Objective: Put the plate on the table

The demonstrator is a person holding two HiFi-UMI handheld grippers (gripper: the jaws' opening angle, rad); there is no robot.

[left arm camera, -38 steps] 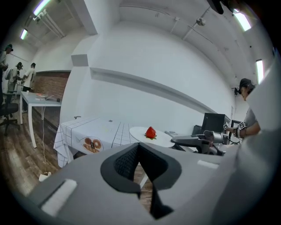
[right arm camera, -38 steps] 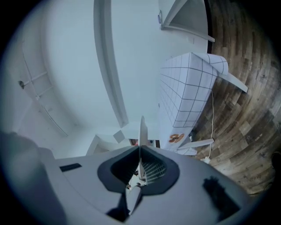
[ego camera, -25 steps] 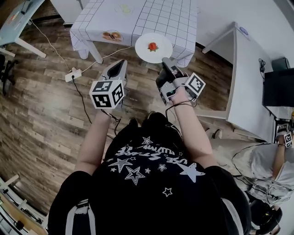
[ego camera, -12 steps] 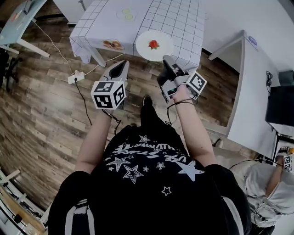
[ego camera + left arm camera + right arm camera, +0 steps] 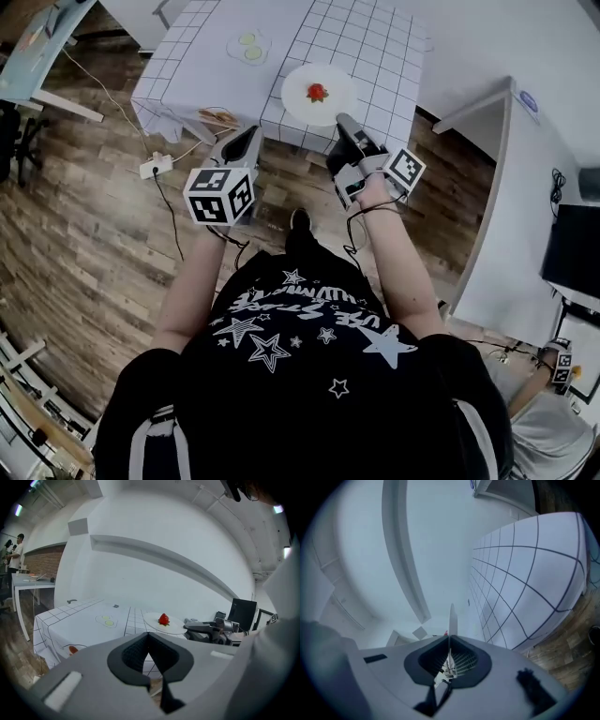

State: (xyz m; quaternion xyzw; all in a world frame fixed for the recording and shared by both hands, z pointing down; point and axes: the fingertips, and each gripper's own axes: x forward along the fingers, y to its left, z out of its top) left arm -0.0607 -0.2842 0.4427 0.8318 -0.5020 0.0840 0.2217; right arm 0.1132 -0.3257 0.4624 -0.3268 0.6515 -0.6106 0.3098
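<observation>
A white plate [image 5: 319, 94] with a red strawberry [image 5: 317, 92] on it is held over the near edge of the table [image 5: 375, 37], which wears a white grid-lined cloth. My right gripper [image 5: 345, 122] is shut on the plate's near rim. In the right gripper view the plate [image 5: 452, 618] shows edge-on, standing up out of the closed jaws of that gripper [image 5: 450, 639]. My left gripper [image 5: 246, 141] hangs to the plate's left, shut and holding nothing. From the left gripper view the plate [image 5: 164, 624] and strawberry [image 5: 163, 618] lie just above the cloth [image 5: 84, 620].
Printed food pictures [image 5: 247, 47] mark the cloth. A power strip [image 5: 155, 167] and its cable lie on the wood floor left of the table. A white desk [image 5: 525, 187] stands to the right. A person [image 5: 16, 550] stands far off at the left.
The table has come nearer as the person stepped forward. Both grippers moved with the body, and the plate now sits farther in over the table's near edge.
</observation>
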